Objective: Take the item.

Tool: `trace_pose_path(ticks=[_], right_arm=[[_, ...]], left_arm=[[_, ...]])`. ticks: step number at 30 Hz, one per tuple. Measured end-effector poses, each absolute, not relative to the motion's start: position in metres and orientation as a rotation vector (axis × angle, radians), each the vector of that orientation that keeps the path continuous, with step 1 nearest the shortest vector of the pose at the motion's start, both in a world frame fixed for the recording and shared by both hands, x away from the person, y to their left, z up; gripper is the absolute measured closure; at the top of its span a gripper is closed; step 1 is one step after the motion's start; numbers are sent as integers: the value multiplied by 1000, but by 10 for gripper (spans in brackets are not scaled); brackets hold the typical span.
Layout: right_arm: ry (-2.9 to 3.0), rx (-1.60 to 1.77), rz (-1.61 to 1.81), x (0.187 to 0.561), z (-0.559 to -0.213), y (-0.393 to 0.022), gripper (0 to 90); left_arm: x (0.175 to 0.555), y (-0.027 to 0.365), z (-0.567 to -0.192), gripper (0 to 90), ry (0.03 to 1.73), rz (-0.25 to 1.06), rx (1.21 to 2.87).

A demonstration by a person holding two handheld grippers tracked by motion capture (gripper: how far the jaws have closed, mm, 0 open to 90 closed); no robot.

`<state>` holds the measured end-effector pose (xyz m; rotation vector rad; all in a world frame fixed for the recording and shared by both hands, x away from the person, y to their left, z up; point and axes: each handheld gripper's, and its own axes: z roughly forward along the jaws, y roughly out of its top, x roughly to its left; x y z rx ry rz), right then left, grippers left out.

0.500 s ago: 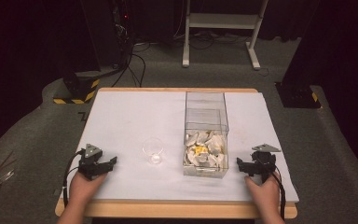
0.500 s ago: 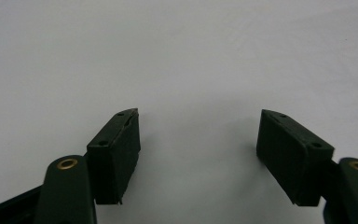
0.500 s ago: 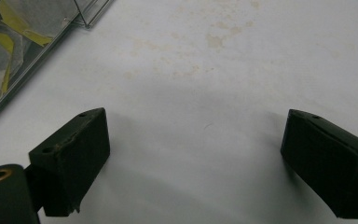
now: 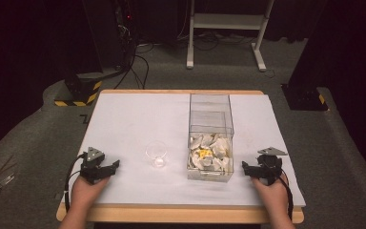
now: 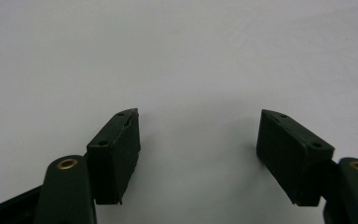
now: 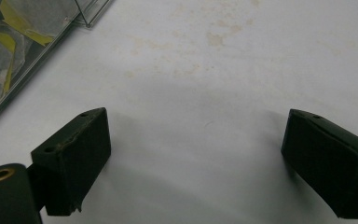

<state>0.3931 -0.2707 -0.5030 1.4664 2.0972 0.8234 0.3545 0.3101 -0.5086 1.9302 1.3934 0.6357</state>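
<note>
A: Near the table's front-left edge, the left gripper (image 4: 115,164) sits wide open, empty. Bare white table (image 4: 124,124) stretches to a small clear cup (image 4: 156,155).

B: Then the clear box (image 4: 210,138) of white scraps; just beside it, near the right edge, the right gripper (image 4: 243,166) gapes, empty. Grey carpet (image 4: 52,124) surrounds.

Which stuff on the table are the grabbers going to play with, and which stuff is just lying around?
Probably for the job:
- small clear cup
- clear box of white packets
- left gripper and right gripper, both open

Just lying about:
- white stand behind the table
- cables on the floor
</note>
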Motion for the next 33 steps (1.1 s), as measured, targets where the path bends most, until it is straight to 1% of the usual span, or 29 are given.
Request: trace_pose_path(ticks=[4, 8, 17, 20, 24, 27, 33], right_arm=[[2114, 1471, 814, 389, -501, -270, 93], [2115, 1457, 824, 387, -502, -269, 82], [2108, 1453, 827, 387, -503, -269, 78], [2104, 1445, 818, 387, -503, -268, 76], [2104, 1458, 831, 387, -503, -269, 76], [2105, 1456, 829, 387, -503, -269, 76], [2102, 1457, 830, 387, -504, -269, 76]], left_arm=[[354, 309, -509, 303, 1394, 643, 1929], [354, 309, -508, 303, 1403, 637, 1926], [352, 306, -508, 310, 1416, 669, 1924], [353, 307, -508, 284, 1430, 657, 1923], [352, 308, -506, 289, 1438, 632, 1933], [350, 307, -505, 283, 1398, 620, 1953], [346, 306, -499, 269, 1352, 616, 1927]])
